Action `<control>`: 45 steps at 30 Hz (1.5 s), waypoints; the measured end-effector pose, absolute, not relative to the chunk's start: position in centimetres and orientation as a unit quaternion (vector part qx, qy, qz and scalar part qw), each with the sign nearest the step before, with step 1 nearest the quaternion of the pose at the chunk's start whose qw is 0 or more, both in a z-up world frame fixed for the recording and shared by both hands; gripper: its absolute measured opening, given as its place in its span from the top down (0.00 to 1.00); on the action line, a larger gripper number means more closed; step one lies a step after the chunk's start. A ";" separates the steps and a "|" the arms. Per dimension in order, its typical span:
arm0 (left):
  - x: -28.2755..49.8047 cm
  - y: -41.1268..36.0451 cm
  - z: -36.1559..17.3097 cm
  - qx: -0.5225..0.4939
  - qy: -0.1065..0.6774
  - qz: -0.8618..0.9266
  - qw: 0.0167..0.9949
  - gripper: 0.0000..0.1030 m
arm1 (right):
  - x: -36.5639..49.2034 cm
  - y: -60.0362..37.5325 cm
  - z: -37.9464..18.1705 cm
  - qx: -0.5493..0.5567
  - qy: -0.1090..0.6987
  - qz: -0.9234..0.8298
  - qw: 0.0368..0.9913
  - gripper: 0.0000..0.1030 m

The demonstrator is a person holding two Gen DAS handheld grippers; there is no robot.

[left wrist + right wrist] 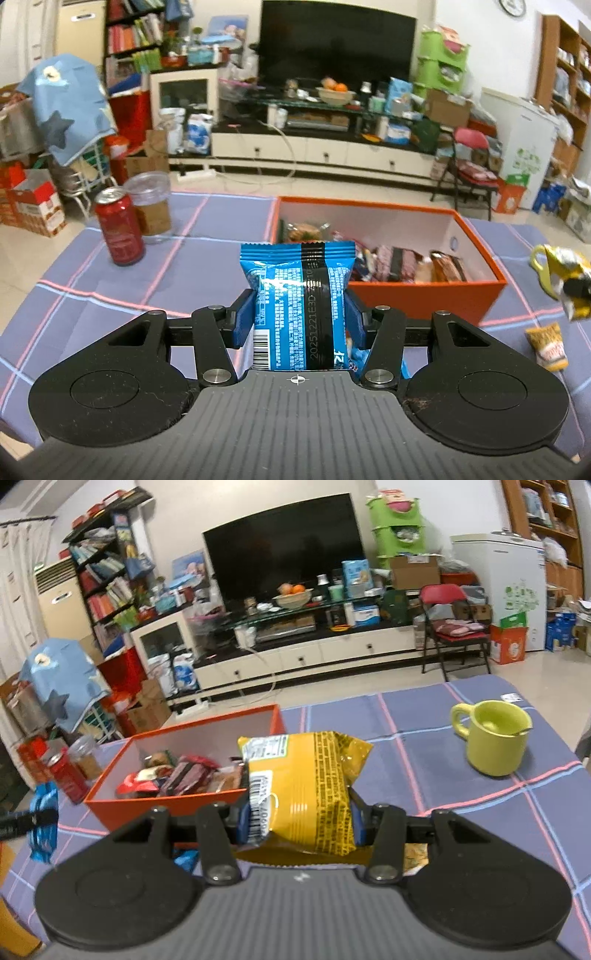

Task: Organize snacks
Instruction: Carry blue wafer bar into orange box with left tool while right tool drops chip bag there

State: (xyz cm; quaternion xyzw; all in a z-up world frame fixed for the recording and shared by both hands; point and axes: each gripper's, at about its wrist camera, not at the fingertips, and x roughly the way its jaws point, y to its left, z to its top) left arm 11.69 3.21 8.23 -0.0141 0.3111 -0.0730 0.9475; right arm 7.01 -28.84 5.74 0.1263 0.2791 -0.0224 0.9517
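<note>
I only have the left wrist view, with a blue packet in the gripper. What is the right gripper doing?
Observer: The right gripper is shut on a yellow snack packet, held above the tablecloth.
Operator: Anything standing on its far side?
Observer: A yellow-green mug, upright, with a spoon in it.
Operator: Is the orange box clear to drop into?
Observer: The orange box is open, with wrapped snacks lying against its near wall and bare floor behind them.

Left hand-held gripper: black linkage arms, silver screws, blue pads, ribbed grey body.
Right hand-held gripper: same black-and-grey build.
</note>
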 end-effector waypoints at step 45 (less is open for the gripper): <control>26.0 -4.6 5.0 0.017 0.330 -0.077 0.941 0.75 | 21.3 -19.4 5.5 0.070 0.300 0.024 0.951 0.53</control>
